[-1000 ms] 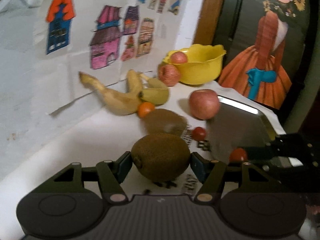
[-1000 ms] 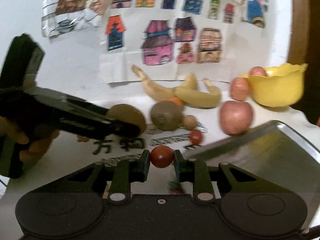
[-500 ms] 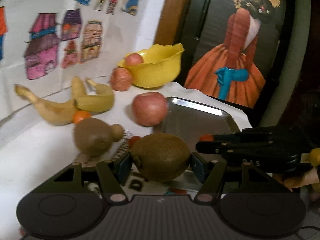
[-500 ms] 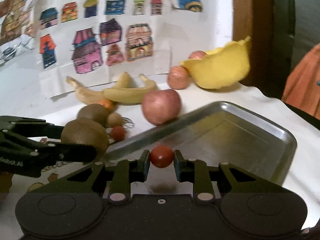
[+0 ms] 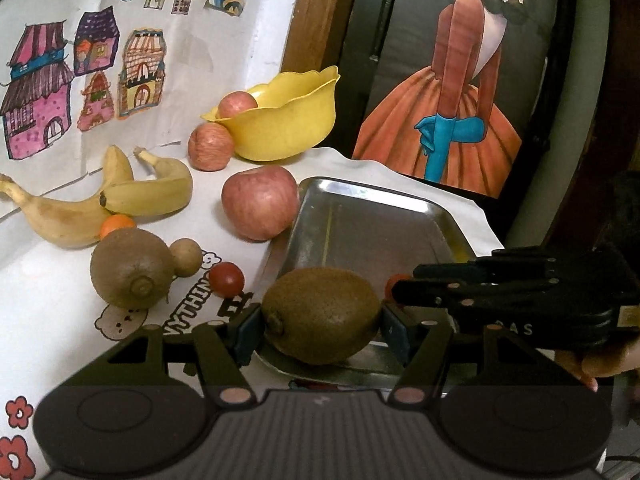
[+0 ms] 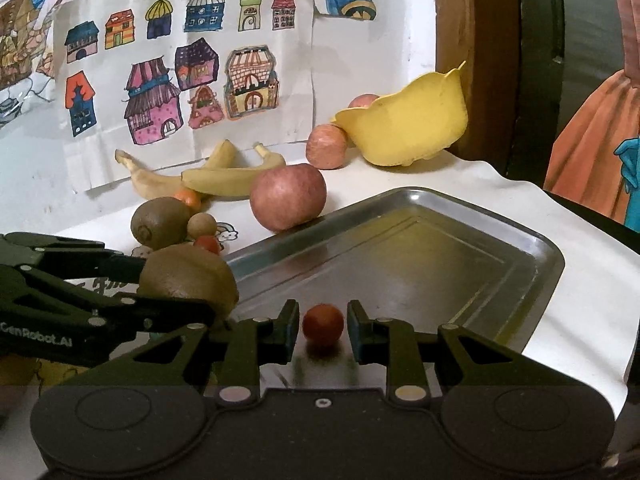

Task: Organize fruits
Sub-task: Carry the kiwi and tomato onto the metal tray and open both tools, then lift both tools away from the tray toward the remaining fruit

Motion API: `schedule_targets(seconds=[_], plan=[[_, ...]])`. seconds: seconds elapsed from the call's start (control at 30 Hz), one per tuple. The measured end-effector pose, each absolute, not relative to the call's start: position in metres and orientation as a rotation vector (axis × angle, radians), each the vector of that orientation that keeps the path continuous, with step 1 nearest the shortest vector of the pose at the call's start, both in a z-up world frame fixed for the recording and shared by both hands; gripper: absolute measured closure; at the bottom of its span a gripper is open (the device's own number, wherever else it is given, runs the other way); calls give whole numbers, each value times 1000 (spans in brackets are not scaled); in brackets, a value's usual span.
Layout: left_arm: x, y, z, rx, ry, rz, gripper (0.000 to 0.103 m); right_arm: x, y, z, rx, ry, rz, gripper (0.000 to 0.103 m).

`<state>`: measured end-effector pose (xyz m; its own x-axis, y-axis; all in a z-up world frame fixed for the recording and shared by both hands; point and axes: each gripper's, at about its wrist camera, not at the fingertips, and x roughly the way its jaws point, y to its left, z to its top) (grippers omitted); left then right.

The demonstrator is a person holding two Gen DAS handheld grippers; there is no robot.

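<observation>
Right gripper [image 6: 323,326] jaws have just parted: cherry tomato [image 6: 323,325] rests free on the metal tray [image 6: 500,256]. Left gripper [image 5: 322,316] still clamps its kiwi [image 5: 322,315], next in.

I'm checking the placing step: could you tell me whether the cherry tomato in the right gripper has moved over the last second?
Yes. The cherry tomato went from above the printed cloth to the metal tray.

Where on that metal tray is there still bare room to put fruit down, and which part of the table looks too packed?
Most of the metal tray is bare, from the cherry tomato at its near edge out to the far rim. The white cloth between tray and yellow bowl is also free. It is crowded left of the tray: bananas, apples, a loose kiwi and small fruits cluster together.
</observation>
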<state>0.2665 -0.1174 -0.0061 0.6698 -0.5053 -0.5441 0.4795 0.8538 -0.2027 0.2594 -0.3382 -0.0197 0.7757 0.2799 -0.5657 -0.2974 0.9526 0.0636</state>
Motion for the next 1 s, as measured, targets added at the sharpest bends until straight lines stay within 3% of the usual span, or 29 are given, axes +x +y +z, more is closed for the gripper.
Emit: schedule_targets(seconds=[0.3, 0.47, 0.73, 0.9, 1.0], plan=[[262, -120, -6, -26, 602, -554, 36, 241, -350, -14, -28, 587, 270, 57], [258, -118, -3, -40, 604, -546, 27, 224, -355, -5, -22, 578, 246, 48], [226, -94, 19, -59, 511, -521, 4, 174, -345, 19, -52, 496, 244, 16], [196, -68, 33, -46, 452, -477, 1, 133, -327, 35, -84, 447, 241, 3], [180, -47, 38, -47, 441, -454, 1, 106, -316, 44, -102, 422, 242, 1]])
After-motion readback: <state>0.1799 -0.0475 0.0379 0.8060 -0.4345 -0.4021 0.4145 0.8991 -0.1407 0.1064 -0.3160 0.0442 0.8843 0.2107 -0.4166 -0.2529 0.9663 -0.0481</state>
